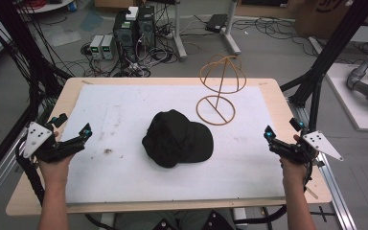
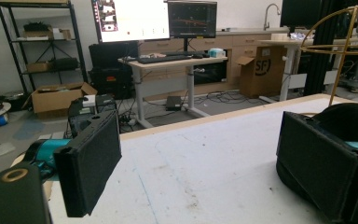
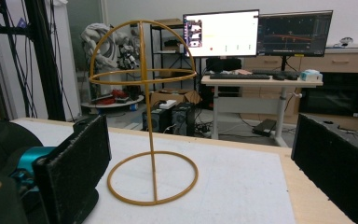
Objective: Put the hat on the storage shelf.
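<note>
Both grippers, left [image 1: 85, 130] and right [image 1: 268, 134], hovering wide open and empty at the table edges, cap [image 1: 178, 139] lying mid-mat just before the wire stand [image 1: 220, 91], risking toppling that light stand if dropped on crooked.

Black cap [image 2: 349, 116]: left gripper view, mostly behind near jaw, cut at rt edge; brim not visible. Wire hat stand [image 2: 340, 51]: cut by top/rt edge, base hidden. Cap [image 3: 0, 140], right gripper view: cut at left edge, partly behind jaw.
</note>
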The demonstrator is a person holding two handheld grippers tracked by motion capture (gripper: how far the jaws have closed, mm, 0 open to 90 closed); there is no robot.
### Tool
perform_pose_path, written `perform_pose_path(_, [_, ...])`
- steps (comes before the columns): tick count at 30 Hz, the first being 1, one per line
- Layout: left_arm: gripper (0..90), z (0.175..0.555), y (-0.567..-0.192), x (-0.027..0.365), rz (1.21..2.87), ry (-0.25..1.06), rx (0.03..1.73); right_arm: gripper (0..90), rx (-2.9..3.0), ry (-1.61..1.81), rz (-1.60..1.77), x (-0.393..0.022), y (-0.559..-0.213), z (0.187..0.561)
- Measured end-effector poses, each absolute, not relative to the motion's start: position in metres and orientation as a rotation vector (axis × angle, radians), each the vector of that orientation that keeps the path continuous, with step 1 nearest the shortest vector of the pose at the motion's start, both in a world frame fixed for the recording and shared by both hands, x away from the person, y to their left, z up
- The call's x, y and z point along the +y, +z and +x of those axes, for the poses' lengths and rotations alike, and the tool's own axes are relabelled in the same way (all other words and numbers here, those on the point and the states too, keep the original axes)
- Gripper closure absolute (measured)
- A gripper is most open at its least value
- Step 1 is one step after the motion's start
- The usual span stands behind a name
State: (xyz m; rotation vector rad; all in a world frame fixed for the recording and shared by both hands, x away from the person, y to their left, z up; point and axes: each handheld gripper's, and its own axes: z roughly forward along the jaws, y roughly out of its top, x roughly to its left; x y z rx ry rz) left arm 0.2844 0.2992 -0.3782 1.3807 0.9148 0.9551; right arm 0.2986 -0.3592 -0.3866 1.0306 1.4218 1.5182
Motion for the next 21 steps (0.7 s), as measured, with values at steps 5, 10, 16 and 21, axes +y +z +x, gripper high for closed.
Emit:
perform_pose_path(5, [13.9, 0.2834, -0.3784, 0.3001, 1.382, 0.954, 0.913, 4.2, 1.422, 1.518, 1.029, -0.3589, -0.3863, 0.2985])
perform_pose_path(10, [14.0, 0.2834, -0.3781, 0.2992, 1.383, 0.949, 0.908, 4.2, 1.424, 1.519, 1.028, -0.3588, -0.3865, 0.2988])
perform_pose_path(16, [13.9, 0.2830, -0.3762, 0.2986, 1.385, 0.937, 0.891, 4.2, 1.424, 1.523, 1.029, -0.3585, -0.3863, 0.2985])
perform_pose_path(21, [14.1, 0.2837, -0.3739, 0.2965, 1.386, 0.904, 0.861, 4.2, 1.427, 1.525, 1.032, -0.3585, -0.3867, 0.2987])
